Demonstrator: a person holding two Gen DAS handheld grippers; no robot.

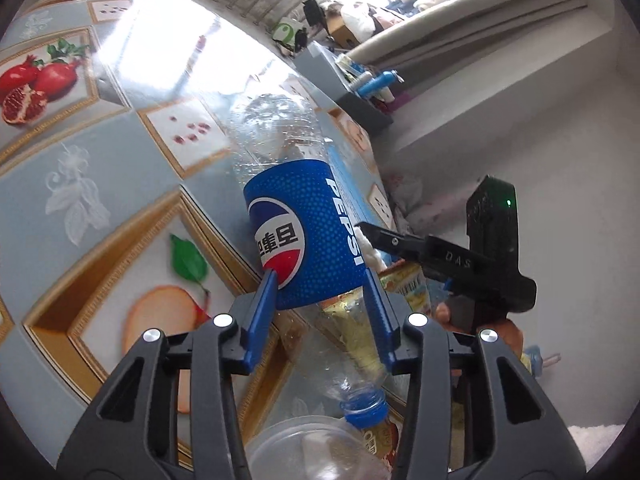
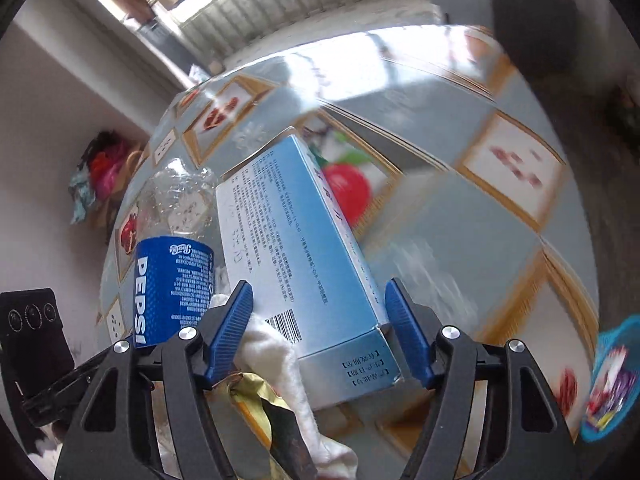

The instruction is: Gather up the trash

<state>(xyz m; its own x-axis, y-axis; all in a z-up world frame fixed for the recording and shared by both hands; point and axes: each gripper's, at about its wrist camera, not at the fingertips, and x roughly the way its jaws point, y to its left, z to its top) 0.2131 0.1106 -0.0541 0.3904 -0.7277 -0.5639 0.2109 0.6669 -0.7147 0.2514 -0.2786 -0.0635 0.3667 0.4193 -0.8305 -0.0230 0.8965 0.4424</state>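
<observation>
Leftmost, a clear plastic Pepsi bottle with a blue label (image 1: 300, 236) is clamped on its side by the left tool (image 1: 320, 280) above the fruit-patterned table (image 1: 100, 184). Beside it, a light blue cardboard box (image 2: 304, 248) is straddled by the half-wide right tool (image 2: 320, 296), pads apart from it.

Lived-in home room: fruit-print oilcloth (image 1: 100, 184) over table, radiator (image 2: 280, 4) under bright window, curtain (image 1: 480, 12) along sill, organizer of toiletries (image 1: 360, 92), clothes heap (image 2: 100, 176) in corner.
</observation>
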